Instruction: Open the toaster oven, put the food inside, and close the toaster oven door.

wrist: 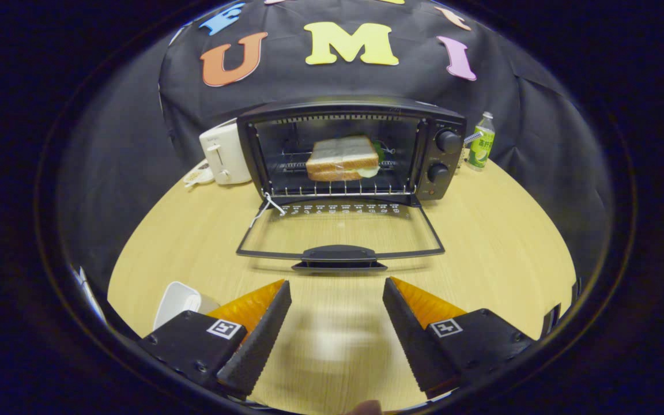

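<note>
The black toaster oven (pixel 441 129) stands at the back of the wooden table, its glass door (pixel 340 233) folded down flat toward me. The door's handle (pixel 339 256) lies just ahead of my fingers. A sandwich (pixel 343 158) of white bread sits on the wire rack inside the oven. My gripper (pixel 336 300) is open over the table in front of the door, and nothing is between its two fingers (pixel 266 331).
A white pop-up toaster (pixel 223 153) stands left of the oven with a small dish (pixel 198 174) before it. A green-labelled bottle (pixel 482 143) stands to the oven's right. A white cup (pixel 177 301) sits by my left finger. Bare tabletop (pixel 493 242) lies right of the door.
</note>
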A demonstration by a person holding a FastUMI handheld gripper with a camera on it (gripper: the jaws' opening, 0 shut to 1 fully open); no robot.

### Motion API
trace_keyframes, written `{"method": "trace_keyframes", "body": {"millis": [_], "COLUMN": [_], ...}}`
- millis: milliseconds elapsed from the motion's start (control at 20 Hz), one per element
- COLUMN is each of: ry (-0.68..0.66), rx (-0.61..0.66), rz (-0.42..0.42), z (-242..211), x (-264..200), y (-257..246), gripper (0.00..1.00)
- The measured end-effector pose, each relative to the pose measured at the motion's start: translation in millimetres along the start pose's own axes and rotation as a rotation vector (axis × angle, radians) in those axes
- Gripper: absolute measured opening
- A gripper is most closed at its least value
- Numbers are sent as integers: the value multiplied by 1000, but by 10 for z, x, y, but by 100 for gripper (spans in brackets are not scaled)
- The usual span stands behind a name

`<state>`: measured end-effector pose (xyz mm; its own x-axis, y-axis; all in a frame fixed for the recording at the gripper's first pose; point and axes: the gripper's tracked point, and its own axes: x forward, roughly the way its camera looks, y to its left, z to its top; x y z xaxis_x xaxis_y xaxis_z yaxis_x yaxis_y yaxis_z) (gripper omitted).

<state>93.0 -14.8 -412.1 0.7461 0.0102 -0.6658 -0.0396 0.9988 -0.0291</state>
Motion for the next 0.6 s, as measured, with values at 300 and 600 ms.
{"method": "trace_keyframes", "body": {"millis": [300,600], "ry": [24,28], "rx": [15,36], "rz": [-22,-60], "z": [-116,-135], "x": [399,513], "y": [-64,-86], "gripper": [100,100]}}
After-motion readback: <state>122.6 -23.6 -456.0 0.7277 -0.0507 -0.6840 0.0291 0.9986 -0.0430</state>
